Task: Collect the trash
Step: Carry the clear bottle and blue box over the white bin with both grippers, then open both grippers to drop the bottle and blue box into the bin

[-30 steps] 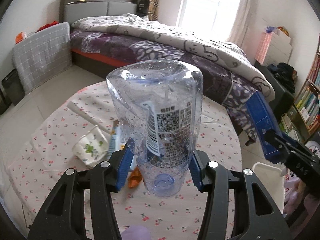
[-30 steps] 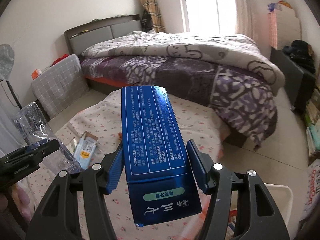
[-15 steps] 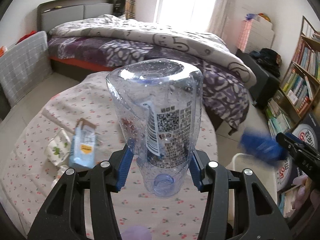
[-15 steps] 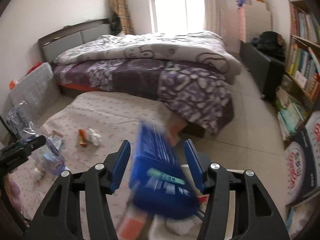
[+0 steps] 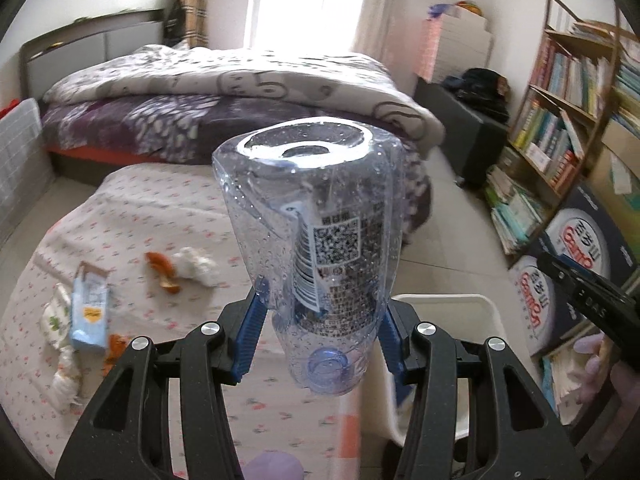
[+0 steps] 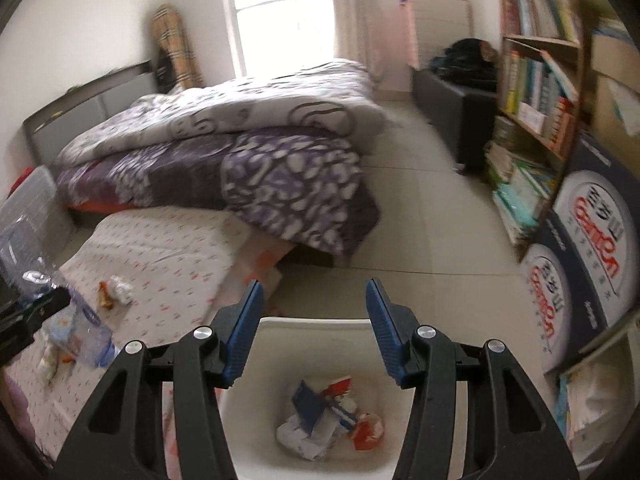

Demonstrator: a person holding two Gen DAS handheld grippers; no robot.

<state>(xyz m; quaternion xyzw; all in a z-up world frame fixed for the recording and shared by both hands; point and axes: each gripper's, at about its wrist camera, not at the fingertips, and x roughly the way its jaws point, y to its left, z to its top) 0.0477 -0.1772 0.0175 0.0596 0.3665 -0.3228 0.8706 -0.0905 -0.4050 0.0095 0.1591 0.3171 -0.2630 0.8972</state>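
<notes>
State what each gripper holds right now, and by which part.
Left gripper grips the clear plastic bottle by its lower body near the neck, cap toward the camera. Right gripper holds nothing.

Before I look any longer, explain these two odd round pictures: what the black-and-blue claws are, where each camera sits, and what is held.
A person carries two hand-held claws, each with a wide-angle camera looking along its fingers. The left view shows the left claw clamped on an empty plastic bottle, neck toward the camera. The right view shows the right claw open and holding nothing above a white bin that holds a blue box and wrappers. On the flowered cloth lie a small carton, peel and tissue.
</notes>
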